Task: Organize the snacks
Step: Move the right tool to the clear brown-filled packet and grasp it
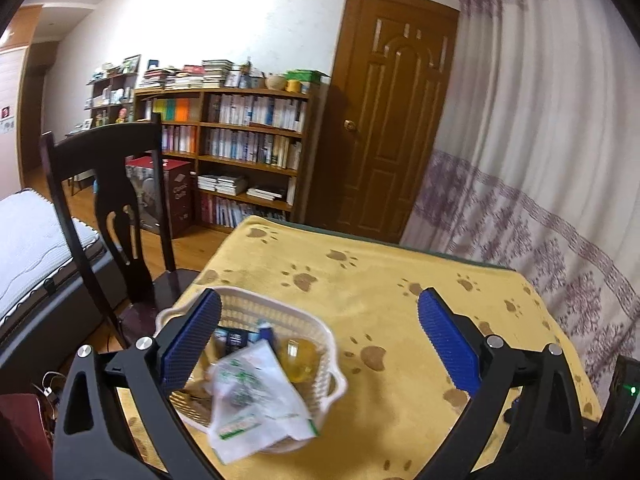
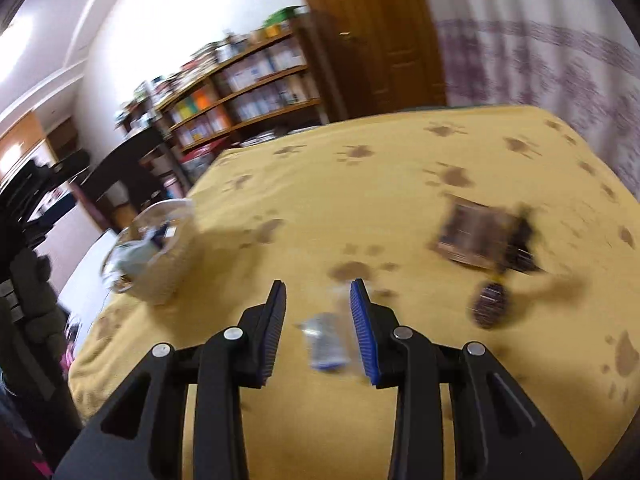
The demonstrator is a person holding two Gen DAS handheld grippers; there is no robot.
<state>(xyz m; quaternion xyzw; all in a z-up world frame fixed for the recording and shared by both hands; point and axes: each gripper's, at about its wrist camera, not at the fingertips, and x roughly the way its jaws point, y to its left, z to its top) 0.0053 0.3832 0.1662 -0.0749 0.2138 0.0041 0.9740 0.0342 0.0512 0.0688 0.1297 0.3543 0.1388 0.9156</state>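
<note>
Left gripper (image 1: pixel 320 332) spread wide, nothing between its blue pads (image 1: pixel 192 340), hovering over the near-left part of a table under a yellow cloth (image 1: pixel 360 280) printed with brown paw marks. Just below and between the fingers, toward the left one, a white lattice basket (image 1: pixel 320 332) on the cloth, already holding several snacks: a white packet with green print (image 1: pixel 256 400) draped over its near rim, a yellow round piece (image 1: pixel 300 360), a dark blue wrapper (image 1: pixel 236 338) further in; other contents too blurred to tell. Right gripper (image 2: pixel 318 324) partly open, fingers set a moderate gap apart, gripping nothing; between them, lying on the cloth and clear of the left pad, close beside the right one, a small clear-wrapped snack with a blue end (image 2: pixel 326 344), smeared by motion. Same basket seen from the right wrist at far left of the table (image 2: pixel 160 252). Well to the right on the cloth, a brown flat packet (image 2: pixel 472 236) with a dark object touching its right edge, and nearer, a small dark oval snack (image 2: pixel 490 306), all blurred. Behind the table: a dark wooden chair (image 1: pixel 104 184), a bookshelf (image 1: pixel 248 140), a brown door (image 1: pixel 396 120), a patterned curtain (image 1: pixel 540 160).
</note>
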